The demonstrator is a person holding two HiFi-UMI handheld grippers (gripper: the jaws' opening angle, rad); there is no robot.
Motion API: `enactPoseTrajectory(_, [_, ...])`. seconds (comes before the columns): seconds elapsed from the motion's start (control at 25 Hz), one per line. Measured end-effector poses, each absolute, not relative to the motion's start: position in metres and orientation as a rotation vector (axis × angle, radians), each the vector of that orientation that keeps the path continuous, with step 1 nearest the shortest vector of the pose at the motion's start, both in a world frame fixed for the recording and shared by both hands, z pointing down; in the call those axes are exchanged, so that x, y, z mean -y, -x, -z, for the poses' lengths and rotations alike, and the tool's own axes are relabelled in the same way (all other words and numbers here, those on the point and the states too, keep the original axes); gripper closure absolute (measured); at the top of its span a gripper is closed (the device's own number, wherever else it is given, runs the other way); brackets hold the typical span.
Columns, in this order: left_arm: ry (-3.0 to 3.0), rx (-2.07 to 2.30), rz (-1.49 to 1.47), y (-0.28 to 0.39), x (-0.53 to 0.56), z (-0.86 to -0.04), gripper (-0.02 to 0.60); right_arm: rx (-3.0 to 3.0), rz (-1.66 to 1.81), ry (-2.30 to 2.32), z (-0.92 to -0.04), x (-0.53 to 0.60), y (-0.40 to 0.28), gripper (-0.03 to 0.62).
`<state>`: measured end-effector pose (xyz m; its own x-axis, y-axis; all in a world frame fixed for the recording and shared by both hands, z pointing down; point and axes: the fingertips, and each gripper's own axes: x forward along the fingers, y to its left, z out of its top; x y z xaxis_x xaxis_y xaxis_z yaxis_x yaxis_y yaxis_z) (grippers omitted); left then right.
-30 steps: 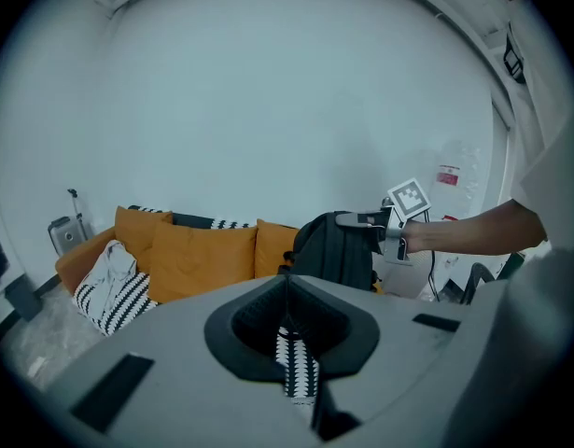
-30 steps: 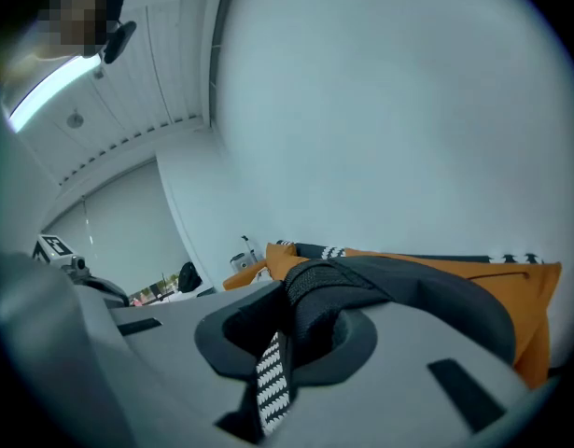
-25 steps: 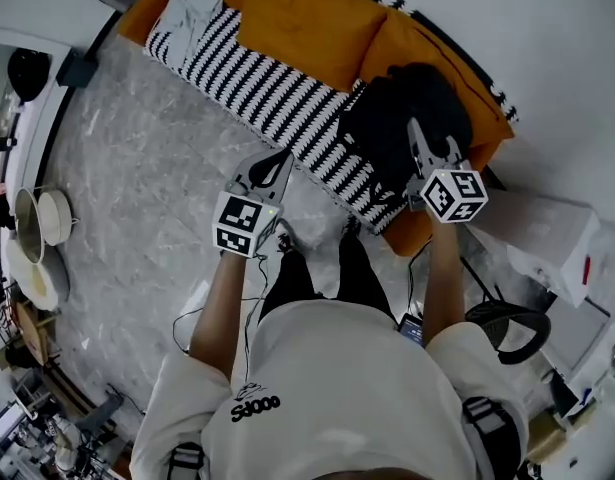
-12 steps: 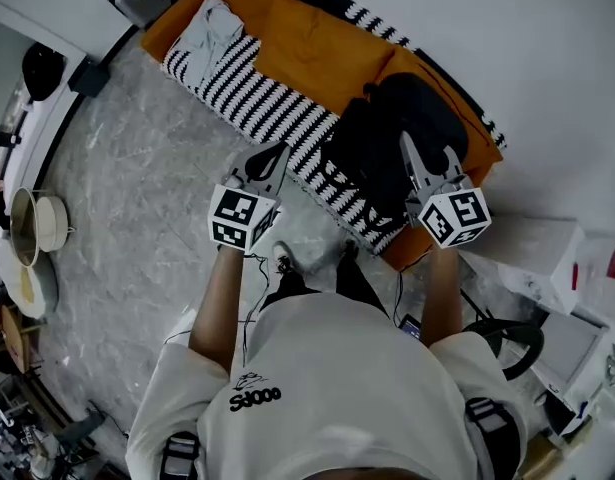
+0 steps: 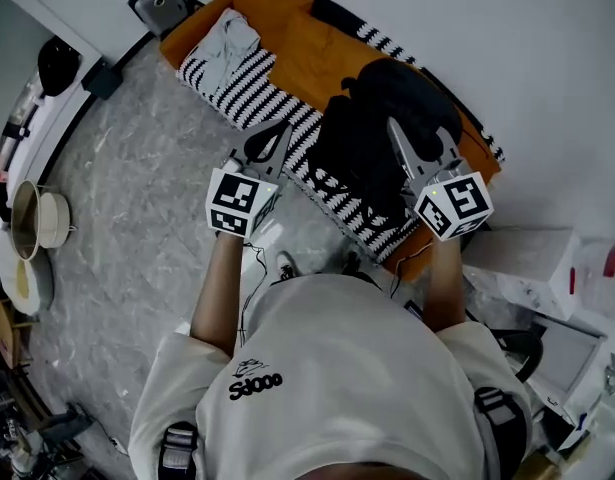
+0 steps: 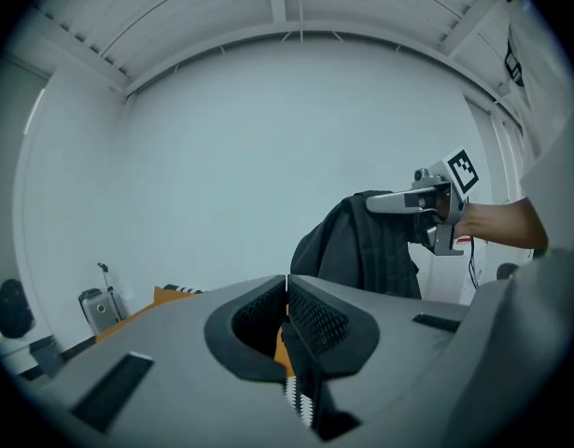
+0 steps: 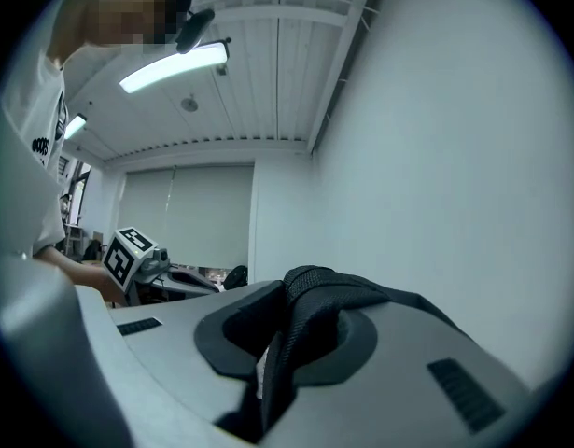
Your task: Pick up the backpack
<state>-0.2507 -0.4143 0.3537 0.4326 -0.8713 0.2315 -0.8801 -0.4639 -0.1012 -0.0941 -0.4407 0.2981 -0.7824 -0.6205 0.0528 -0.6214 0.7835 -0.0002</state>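
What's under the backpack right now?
Below the backpack, hanging from the right gripper, the striped blanket and the orange sofa show. The patch directly beneath it is covered, so anything there cannot be seen.

Orange sofa (image 5: 312, 38) along wall — striped throw (image 5: 249, 90) over the seat, pale crumpled cloth (image 5: 230, 40) at its left end. Backpack (image 5: 367, 133) over right end — contact with seat not discernible. Grey marble floor (image 5: 137, 188) in front.
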Motion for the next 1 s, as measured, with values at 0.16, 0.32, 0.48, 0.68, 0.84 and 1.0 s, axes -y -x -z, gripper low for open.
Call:
enactPoseTrajectory(0.16, [-2.667, 1.657, -0.370, 0.259, 0.406, -0.329, 0.557, 2.930, 0.017, -0.971, -0.283, 0.430, 0.112, 0.530])
enactPoseTrajectory(0.32, [-2.696, 1.705, -0.343, 0.269, 0.399, -0.304, 0.557, 2.945, 0.075, -0.916, -0.266, 0.422, 0.128, 0.530])
enactPoseTrajectory(0.48, [-2.708, 1.764, -0.300, 0.283, 0.385, -0.277, 0.557, 2.968, 0.130, -0.866, -0.244, 0.407, 0.145, 0.530])
enactPoseTrajectory(0.68, [-2.746, 1.815, -0.277, 0.287, 0.371, -0.249, 0.557, 3.005, 0.133, -0.829, -0.229, 0.398, 0.158, 0.530])
enactPoseTrajectory(0.84, [-2.769, 1.839, -0.283, 0.289, 0.362, -0.236, 0.557, 3.019, 0.160, -0.779, -0.222, 0.390, 0.172, 0.530])
enactPoseTrajectory(1.0, [-2.759, 1.871, -0.272, 0.294, 0.353, -0.232, 0.557, 3.021, 0.186, -0.736, -0.217, 0.379, 0.183, 0.530])
